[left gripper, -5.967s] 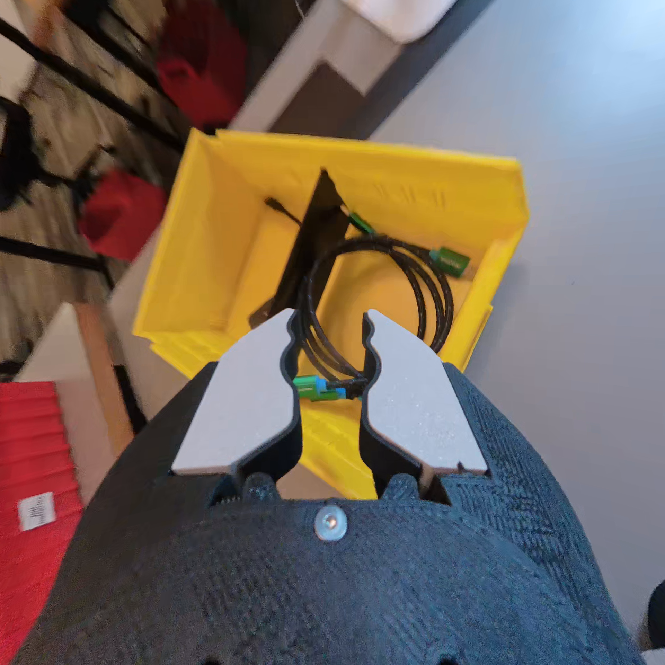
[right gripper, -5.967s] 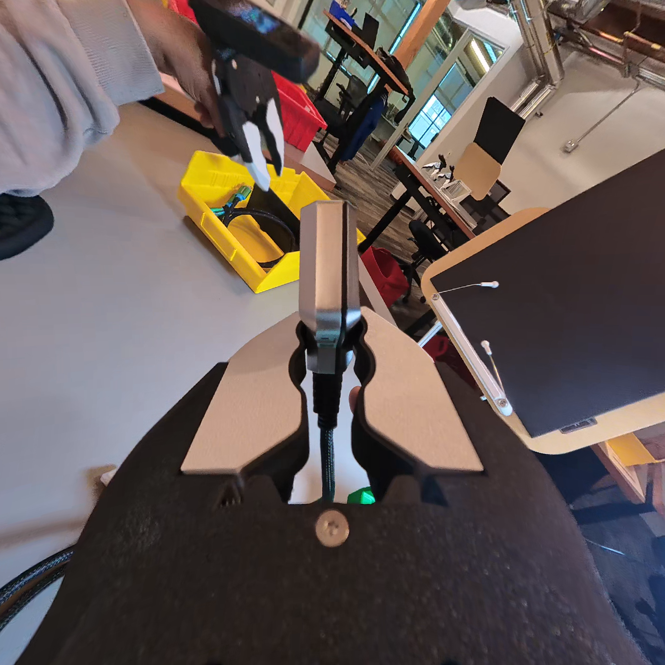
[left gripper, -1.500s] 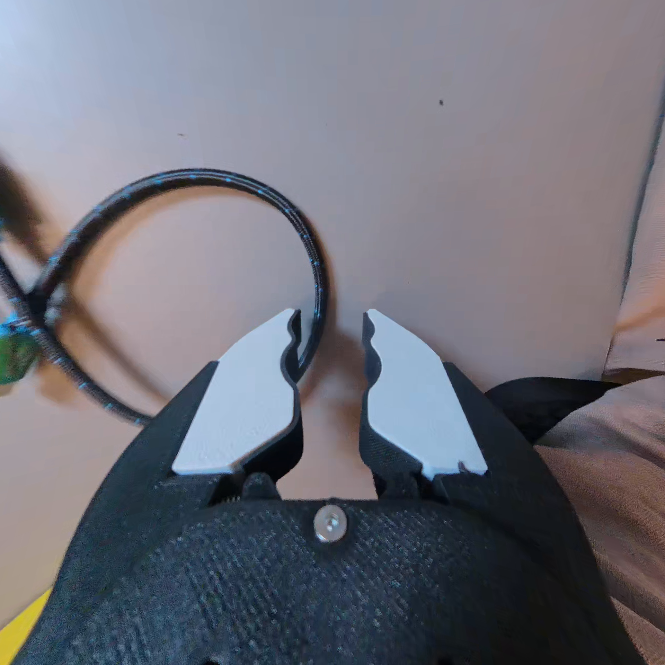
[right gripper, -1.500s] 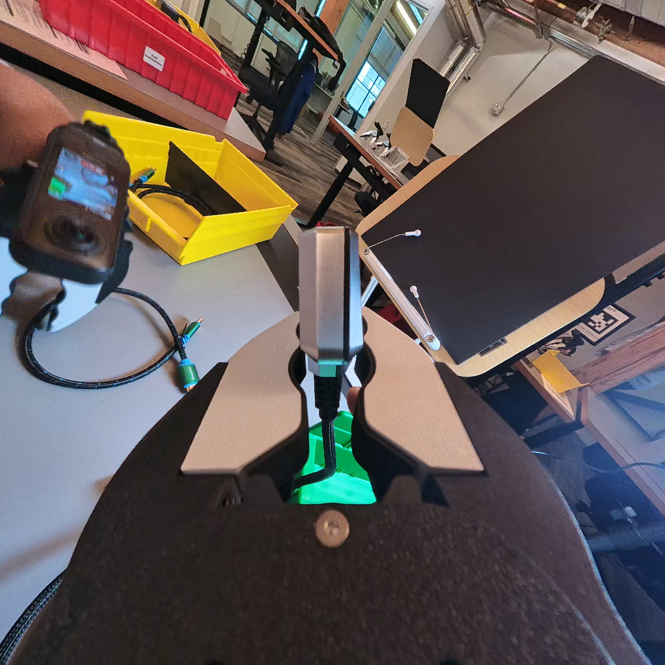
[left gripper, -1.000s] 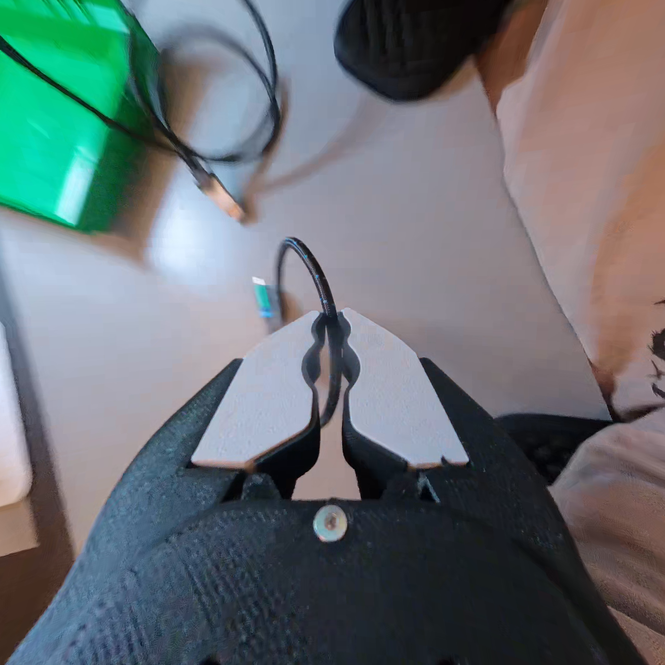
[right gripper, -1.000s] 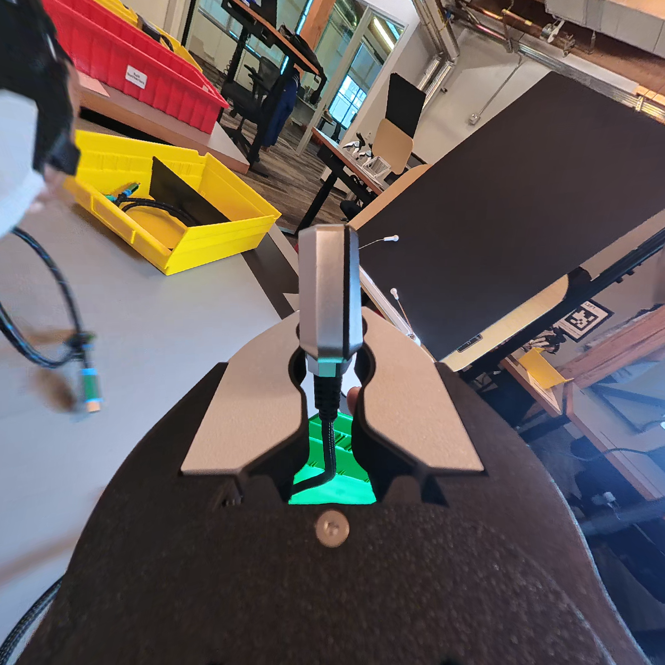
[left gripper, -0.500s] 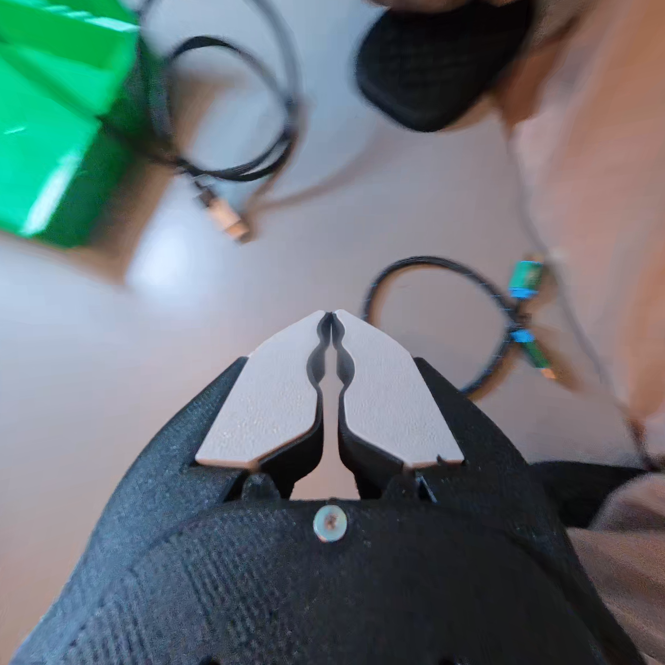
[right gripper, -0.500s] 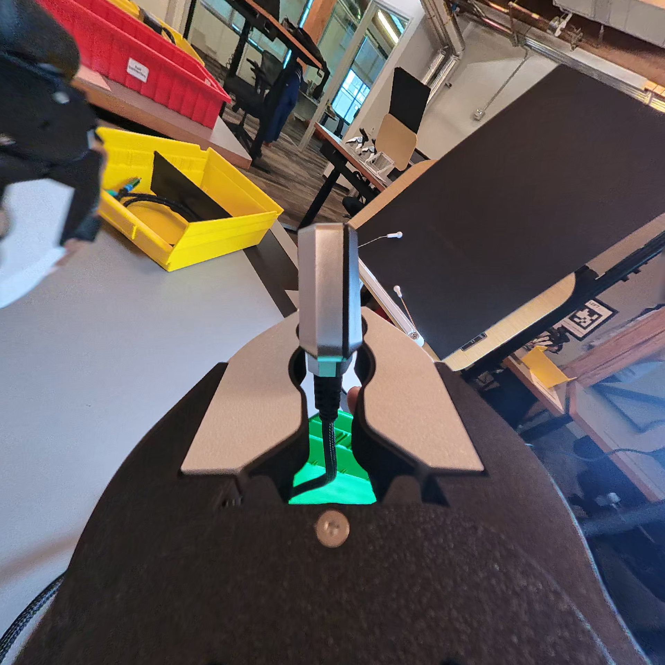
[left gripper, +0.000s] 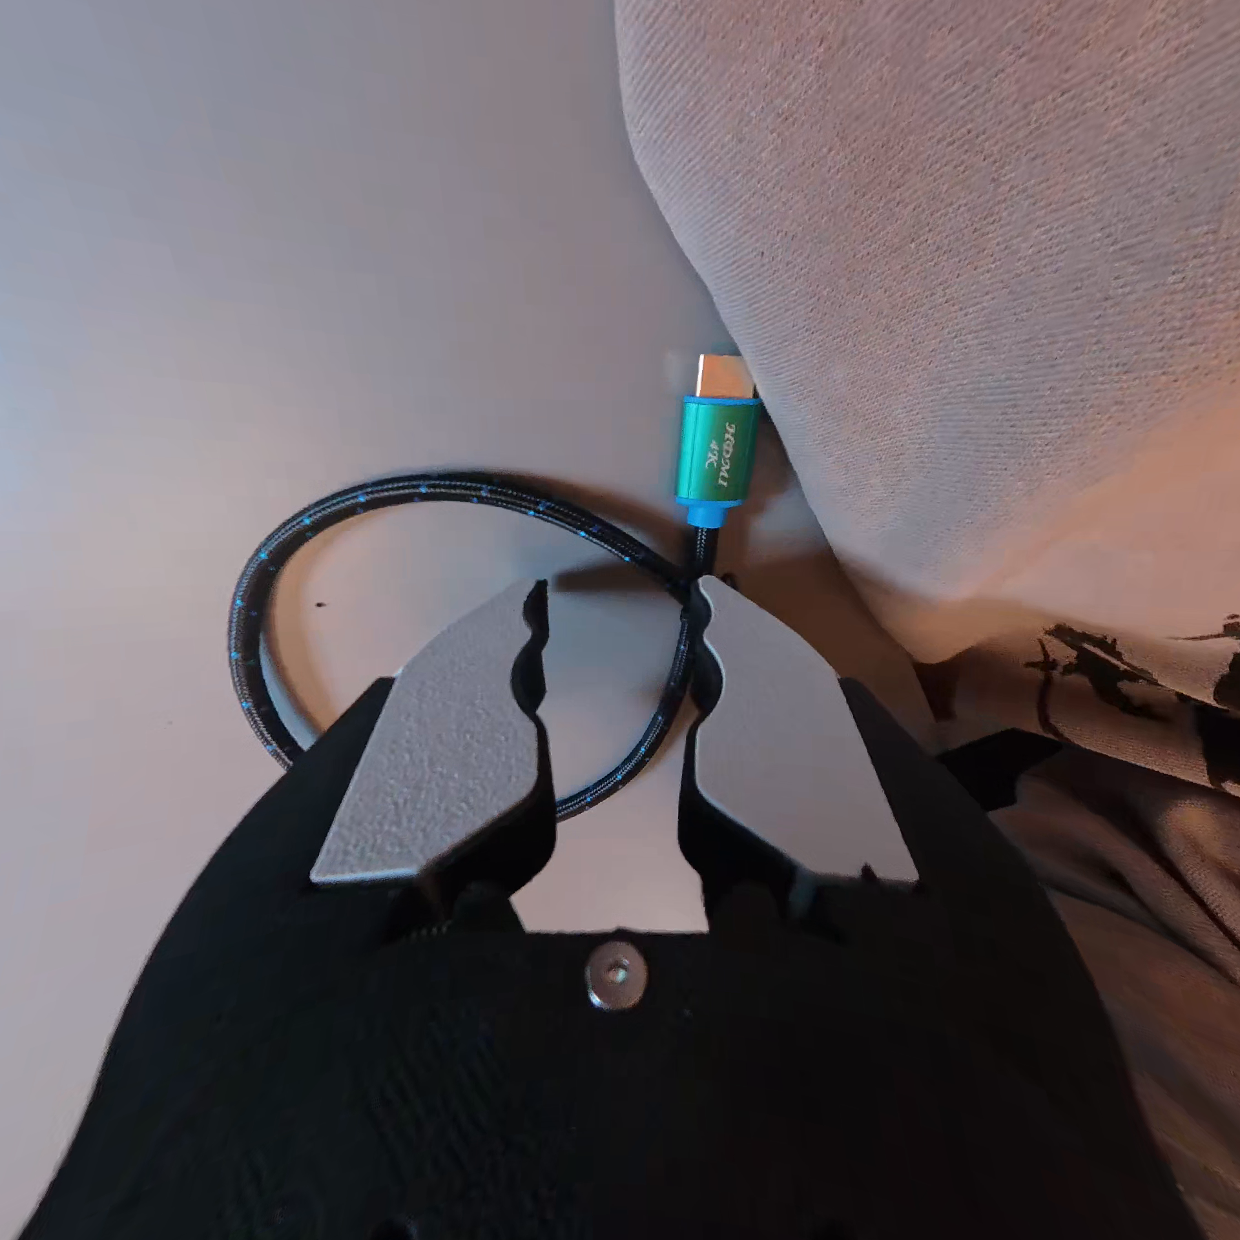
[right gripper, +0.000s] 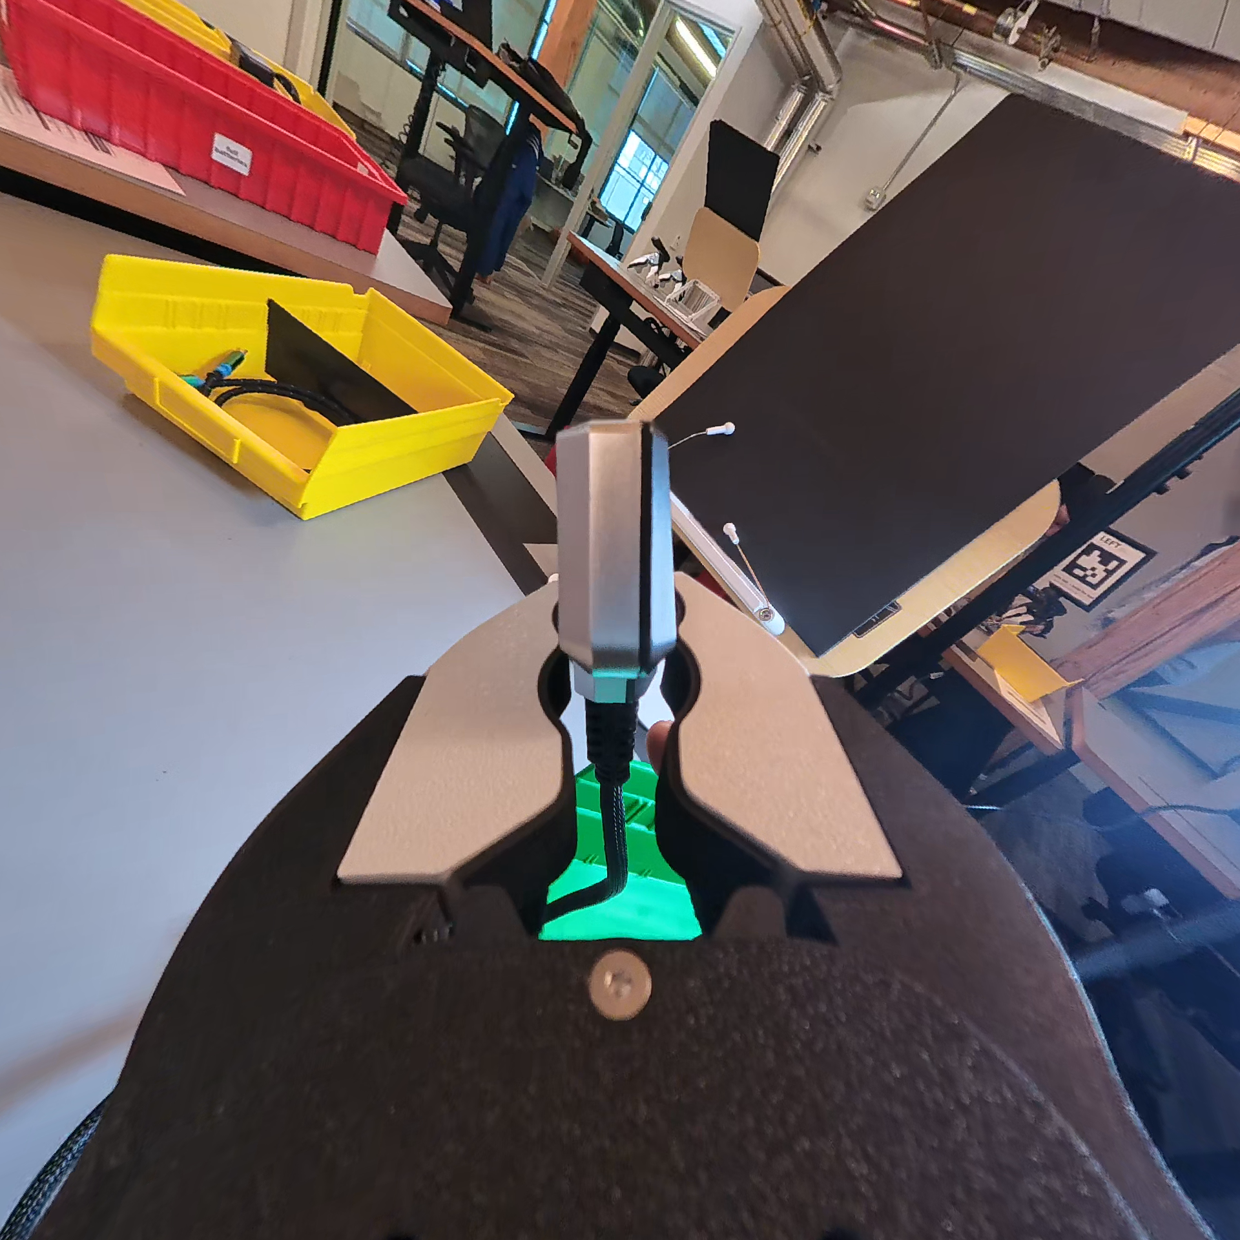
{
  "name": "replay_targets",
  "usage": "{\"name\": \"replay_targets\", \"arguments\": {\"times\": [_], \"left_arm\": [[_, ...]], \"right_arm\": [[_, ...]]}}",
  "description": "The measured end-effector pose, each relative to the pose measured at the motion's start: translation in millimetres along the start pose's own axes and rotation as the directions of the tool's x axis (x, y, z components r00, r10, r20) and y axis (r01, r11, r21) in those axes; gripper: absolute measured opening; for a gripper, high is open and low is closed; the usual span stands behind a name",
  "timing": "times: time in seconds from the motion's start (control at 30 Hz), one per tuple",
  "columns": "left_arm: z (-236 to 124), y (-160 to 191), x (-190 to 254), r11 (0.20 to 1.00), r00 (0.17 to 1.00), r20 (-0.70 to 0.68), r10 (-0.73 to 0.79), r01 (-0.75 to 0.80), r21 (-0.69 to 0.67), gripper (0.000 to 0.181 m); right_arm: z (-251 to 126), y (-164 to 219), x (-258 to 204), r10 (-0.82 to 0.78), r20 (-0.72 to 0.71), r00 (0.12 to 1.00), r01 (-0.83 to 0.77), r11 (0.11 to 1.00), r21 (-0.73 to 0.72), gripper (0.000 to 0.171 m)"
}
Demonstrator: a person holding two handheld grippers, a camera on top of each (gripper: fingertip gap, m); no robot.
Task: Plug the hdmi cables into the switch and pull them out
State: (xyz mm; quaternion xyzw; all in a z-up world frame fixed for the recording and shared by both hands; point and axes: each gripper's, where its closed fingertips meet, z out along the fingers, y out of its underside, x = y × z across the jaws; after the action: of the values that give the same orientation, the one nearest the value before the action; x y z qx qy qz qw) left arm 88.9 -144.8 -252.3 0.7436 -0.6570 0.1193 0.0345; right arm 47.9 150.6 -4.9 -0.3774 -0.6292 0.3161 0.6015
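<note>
In the left wrist view my left gripper [left gripper: 621, 590] is open over a black braided HDMI cable [left gripper: 402, 500] that lies looped on the grey table [left gripper: 268, 268]. The loop runs between the jaws, close to the right finger [left gripper: 771, 725]. The cable's green connector [left gripper: 718, 463] with a gold plug lies just beyond that fingertip. In the right wrist view my right gripper [right gripper: 614, 590] is shut on the silver-grey switch [right gripper: 614, 537] and holds it upright; the switch's own black cable [right gripper: 610, 738] hangs down between the fingers.
A person's beige clothing [left gripper: 939, 268] fills the right of the left wrist view, next to the connector. A green bin [right gripper: 617, 906] shows under the right gripper. A yellow bin [right gripper: 402, 443] holding another cable, a red bin [right gripper: 168, 121] and a black board [right gripper: 939, 402] stand beyond. There is about 40 cm between the tips of the two grippers.
My left gripper let go of the cable, which dropped onto the table, then moved over it and opened. It has left the right wrist view. The right gripper still holds the switch.
</note>
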Motion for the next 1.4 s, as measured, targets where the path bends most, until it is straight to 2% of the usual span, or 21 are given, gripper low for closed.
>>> {"name": "replay_targets", "arguments": {"times": [0.03,0.1,0.2,0.27,0.33,0.43,0.53,0.6,0.67,0.73,0.83,0.93,1.0,1.03,1.13,1.27,1.33,1.4], "left_arm": [[-0.7,0.0,-0.2,1.000,1.000,0.002,0.011,-0.011,0.000,0.034],[-5.0,-0.6,-10.8,0.999,1.000,0.029,-0.006,0.005,0.038,0.016],[-22.1,14.4,-66.0,0.990,0.962,0.248,-0.116,0.093,0.103,0.002],[-40.7,32.8,-108.6,0.969,0.885,0.405,-0.232,0.171,0.180,0.001],[-55.9,39.8,-125.6,0.924,0.850,0.405,-0.337,0.218,0.313,0.012],[-66.8,39.5,-137.3,0.875,0.834,0.392,-0.389,0.202,0.440,0.033],[-53.5,42.4,-153.4,0.890,0.820,0.431,-0.378,0.194,0.412,0.051],[-44.1,50.8,-171.6,0.905,0.791,0.476,-0.384,0.219,0.365,0.054],[-51.0,47.5,-186.4,0.857,0.764,0.453,-0.459,0.247,0.452,0.036],[-52.2,56.3,-192.5,0.831,0.746,0.426,-0.512,0.303,0.467,0.019],[-58.7,80.3,-200.0,0.778,0.660,0.437,-0.611,0.398,0.486,0.010],[-70.2,96.4,-196.7,0.736,0.617,0.424,-0.663,0.434,0.519,0.003],[-77.3,94.8,-186.5,0.738,0.652,0.394,-0.648,0.411,0.535,0.004],[-78.4,91.3,-179.5,0.747,0.684,0.372,-0.628,0.396,0.534,0.015],[-83.6,94.8,-179.1,0.800,0.684,0.454,-0.571,0.341,0.494,0.025],[-55.8,101.0,-171.9,0.848,0.770,0.386,-0.507,0.368,0.380,0.049],[-45.8,101.3,-174.5,0.838,0.788,0.336,-0.516,0.383,0.388,0.045],[-48.1,99.5,-181.5,0.798,0.766,0.307,-0.565,0.411,0.441,0.018]], "right_arm": [[0.7,0.6,-0.6,0.000,0.001,1.000,0.000,1.000,-0.003,0.023],[0.7,0.1,-1.6,-0.007,0.000,1.000,0.007,1.000,-0.006,0.023],[-1.1,-2.8,-0.7,-0.012,-0.004,1.000,0.012,1.000,0.001,0.023],[-2.3,-2.9,0.9,-0.009,-0.006,1.000,0.009,1.000,0.004,0.023],[-3.2,-1.8,3.1,-0.004,-0.009,1.000,0.004,1.000,0.005,0.023],[-3.1,0.7,6.3,0.011,-0.012,1.000,-0.011,1.000,0.007,0.023],[-1.3,2.8,5.9,0.033,-0.002,0.999,-0.033,0.999,0.016,0.023],[0.2,2.3,3.2,0.040,0.012,0.999,-0.040,0.999,0.025,0.023],[0.8,0.5,-0.4,0.032,0.025,0.999,-0.033,0.999,0.032,0.023],[0.6,-2.0,-3.9,0.017,0.038,0.999,-0.019,0.999,0.041,0.023],[0.8,-3.2,-7.7,0.007,0.056,0.998,-0.010,0.999,0.053,0.023],[2.9,-0.2,-10.6,0.011,0.073,0.997,-0.014,0.999,0.052,0.023],[4.8,2.2,-12.8,0.012,0.083,0.996,-0.016,0.999,0.047,0.023],[5.8,3.1,-13.7,0.012,0.086,0.996,-0.016,0.999,0.043,0.023],[8.3,4.5,-16.7,0.012,0.094,0.996,-0.016,0.999,0.038,0.023],[10.6,5.2,-20.2,0.006,0.103,0.995,-0.009,0.999,0.032,0.023],[11.0,5.2,-20.9,0.005,0.105,0.994,-0.009,0.999,0.032,0.023],[11.3,6.0,-20.9,0.005,0.106,0.994,-0.008,1.000,0.029,0.023]]}}
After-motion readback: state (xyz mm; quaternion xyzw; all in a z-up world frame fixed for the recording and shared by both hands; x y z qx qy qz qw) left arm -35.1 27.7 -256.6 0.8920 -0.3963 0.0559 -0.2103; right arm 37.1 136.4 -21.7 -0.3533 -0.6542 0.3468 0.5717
